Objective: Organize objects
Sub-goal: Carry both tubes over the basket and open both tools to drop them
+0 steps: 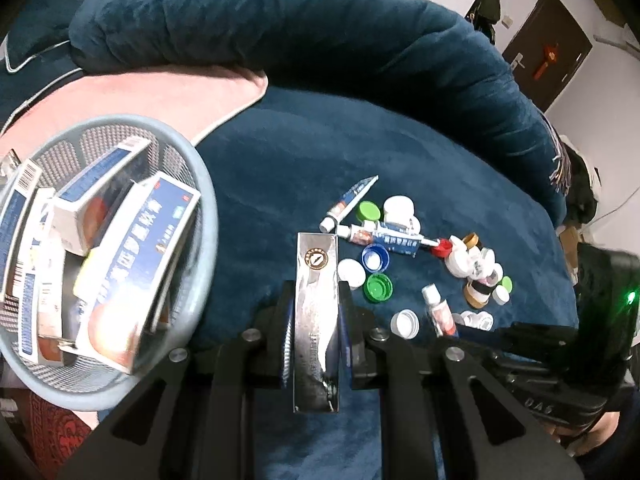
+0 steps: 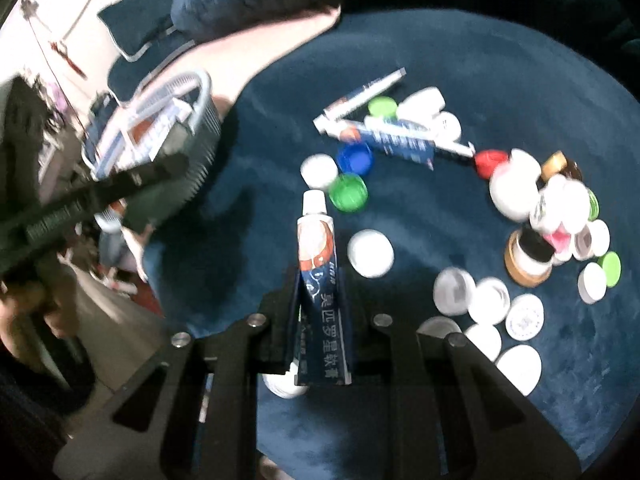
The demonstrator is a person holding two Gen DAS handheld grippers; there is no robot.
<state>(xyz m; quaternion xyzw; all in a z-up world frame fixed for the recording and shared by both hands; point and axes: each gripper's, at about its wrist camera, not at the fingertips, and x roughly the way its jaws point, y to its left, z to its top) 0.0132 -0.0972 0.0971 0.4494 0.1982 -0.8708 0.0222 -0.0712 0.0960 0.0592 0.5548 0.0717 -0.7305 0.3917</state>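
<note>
Beside the mesh basket point(image 1: 192, 168), your left gripper point(image 1: 316, 300) clamps a silver box point(image 1: 316, 304) while your right gripper point(image 2: 320, 292) pinches an ointment tube point(image 2: 318, 276).

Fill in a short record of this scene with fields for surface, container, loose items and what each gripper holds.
surface: dark blue plush blanket
container: grey mesh basket, filled with ointment boxes
loose items: two ointment tubes, many bottle caps, small jars
left gripper: shut on a silver box
right gripper: shut on a blue ointment tube, cap pointing away
</note>
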